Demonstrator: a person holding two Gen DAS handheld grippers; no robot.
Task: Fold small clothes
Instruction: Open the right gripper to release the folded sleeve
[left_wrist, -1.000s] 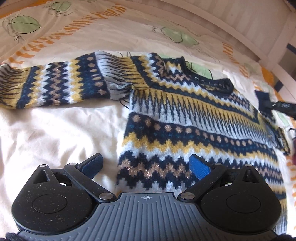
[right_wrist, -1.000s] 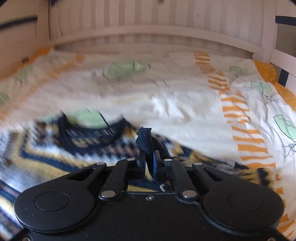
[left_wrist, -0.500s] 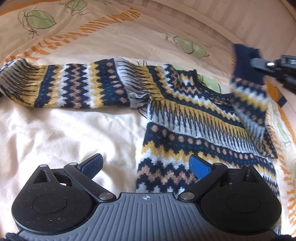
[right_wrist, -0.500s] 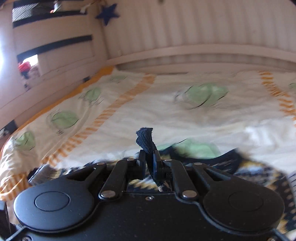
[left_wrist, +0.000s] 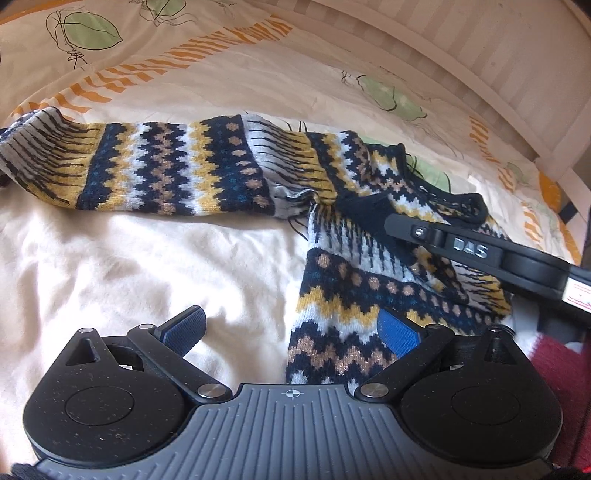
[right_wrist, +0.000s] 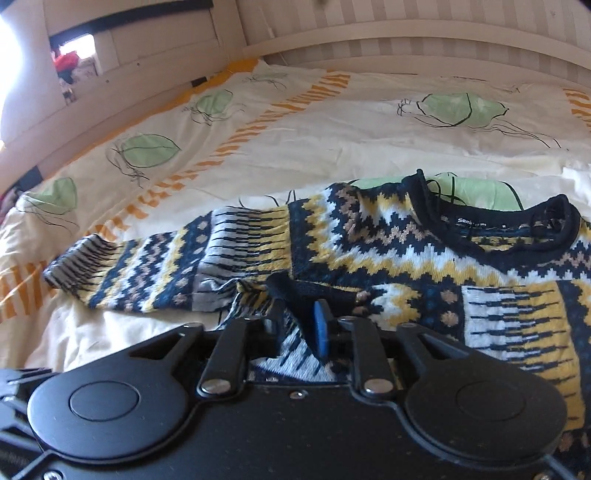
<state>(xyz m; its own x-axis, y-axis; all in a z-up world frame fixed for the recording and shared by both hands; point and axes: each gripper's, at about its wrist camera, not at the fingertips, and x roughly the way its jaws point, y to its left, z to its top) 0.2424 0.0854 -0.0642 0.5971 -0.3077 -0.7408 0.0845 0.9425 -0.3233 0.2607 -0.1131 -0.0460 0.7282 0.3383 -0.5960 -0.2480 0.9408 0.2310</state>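
A knitted sweater (left_wrist: 369, 280) lies flat on a bed, patterned in bands of navy, mustard yellow, white and tan: zigzags, rows of dots, and stripes of thin dark bars on pale grey. Its neckline (right_wrist: 491, 229) is trimmed in navy and faces the far side of the bed, with a label visible inside the collar (the print is too small to read fully). The body runs near to far, hem toward the cameras, collar away.

One sleeve (left_wrist: 147, 173) stretches straight out to the left from the shoulder, so its long axis runs left-right across the bed, cuff at the far left edge of the left wrist view. The other sleeve (right_wrist: 513, 321) is folded across the chest, its banding now lying crosswise over the body's pattern, with its navy cuff (right_wrist: 295, 295) near the left armpit.

The right gripper (right_wrist: 299, 325) is clamped on that cuff; the fabric is pinched between its two fingers, and in the left wrist view the gripper (left_wrist: 399, 225) reaches in from the right over the chest.

The left gripper (left_wrist: 291, 328) has its blue-padded fingers wide apart and holds nothing; it sits at the near hem, one finger over the sweater, the other over the bare sheet (left_wrist: 147, 280).

The sheet is cream, with green leaf prints and orange stripes farther back. A pale slatted bed frame (right_wrist: 424, 40) borders the far side.
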